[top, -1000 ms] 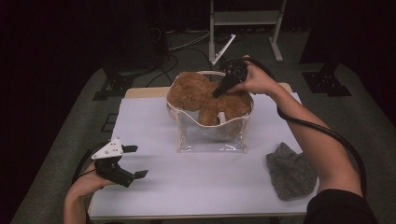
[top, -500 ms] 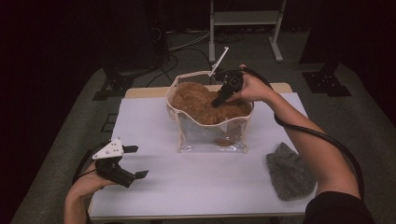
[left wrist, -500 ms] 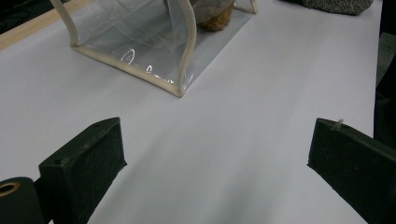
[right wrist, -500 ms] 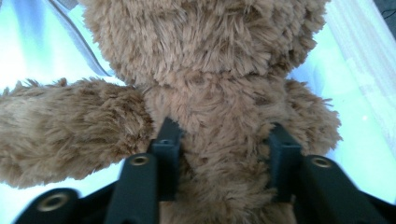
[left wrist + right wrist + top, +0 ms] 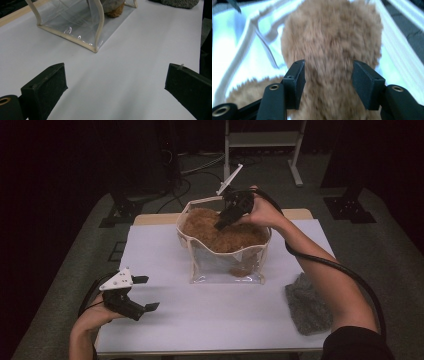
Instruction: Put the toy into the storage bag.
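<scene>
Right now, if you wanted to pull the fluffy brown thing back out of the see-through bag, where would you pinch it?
Probably from above, through the clear bag's open top. The fluffy brown thing heaps up to the rim there, and the bag's walls block its sides. Pinch the raised fold under the right gripper, whose jaws, just opened, straddle it without pressing. The soft fur should bunch easily between the pads.
</scene>
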`<state>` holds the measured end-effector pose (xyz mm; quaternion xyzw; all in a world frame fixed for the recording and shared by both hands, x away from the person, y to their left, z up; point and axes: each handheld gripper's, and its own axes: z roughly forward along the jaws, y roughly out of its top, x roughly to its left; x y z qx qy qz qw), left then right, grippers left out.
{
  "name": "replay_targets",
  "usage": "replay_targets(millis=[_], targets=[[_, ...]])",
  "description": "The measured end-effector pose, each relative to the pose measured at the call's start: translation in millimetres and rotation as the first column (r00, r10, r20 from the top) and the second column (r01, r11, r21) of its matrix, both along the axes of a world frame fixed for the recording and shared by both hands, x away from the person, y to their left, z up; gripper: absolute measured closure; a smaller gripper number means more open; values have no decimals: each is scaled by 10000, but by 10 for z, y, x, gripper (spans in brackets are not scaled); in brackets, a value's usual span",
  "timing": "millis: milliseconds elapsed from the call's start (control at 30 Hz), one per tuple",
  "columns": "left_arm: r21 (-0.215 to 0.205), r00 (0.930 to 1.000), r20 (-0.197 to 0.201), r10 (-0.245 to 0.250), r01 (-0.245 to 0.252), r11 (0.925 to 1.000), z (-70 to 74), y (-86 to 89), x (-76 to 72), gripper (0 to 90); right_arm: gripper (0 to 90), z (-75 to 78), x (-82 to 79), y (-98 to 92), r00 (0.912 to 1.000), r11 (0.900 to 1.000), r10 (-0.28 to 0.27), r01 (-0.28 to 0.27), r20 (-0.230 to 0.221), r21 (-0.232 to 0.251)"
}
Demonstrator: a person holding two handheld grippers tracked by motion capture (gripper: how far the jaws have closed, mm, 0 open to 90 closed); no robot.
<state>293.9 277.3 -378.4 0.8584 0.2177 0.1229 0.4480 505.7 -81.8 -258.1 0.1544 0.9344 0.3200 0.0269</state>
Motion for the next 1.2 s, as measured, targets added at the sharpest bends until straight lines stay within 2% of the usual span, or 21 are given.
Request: replay_targets(millis=[133,200,333,433,533,867,1033,1200], targets=[[-21,10000,-1,12,-12,10000,-1,3,2,30,466,18,9,61,10000,9980,9,-14,76,634],[-14,10000,10,29,-29,10000,3,11,-2,30,515,22,12,86,9999,9963,-25,12,149,860],[-53,10000,11,40,-39,10000,5,20,-3,30,646,-37,26,117,9999,9980,-62,55,114,630],[-48,10000,12,41,-41,10000,5,16,-3,30,754,-112,42,117,10000,9996,-1,1,-16,284],[-20,10000,44,15,-15,10000,8,9,-1,30,800,-178,47,122,9998,9999,-18,16,-174,-134],[7,10000,50,-38,38,10000,10,-6,-2,30,824,-269,44,147,9992,9967,-51,19,-385,-809],[-4,10000,38,11,-11,10000,6,7,2,30,769,-202,7,119,9997,9981,-60,45,-248,-610],[-16,10000,40,-19,19,10000,9,0,1,30,712,-55,-43,-21,9998,10000,-2,3,-218,33]])
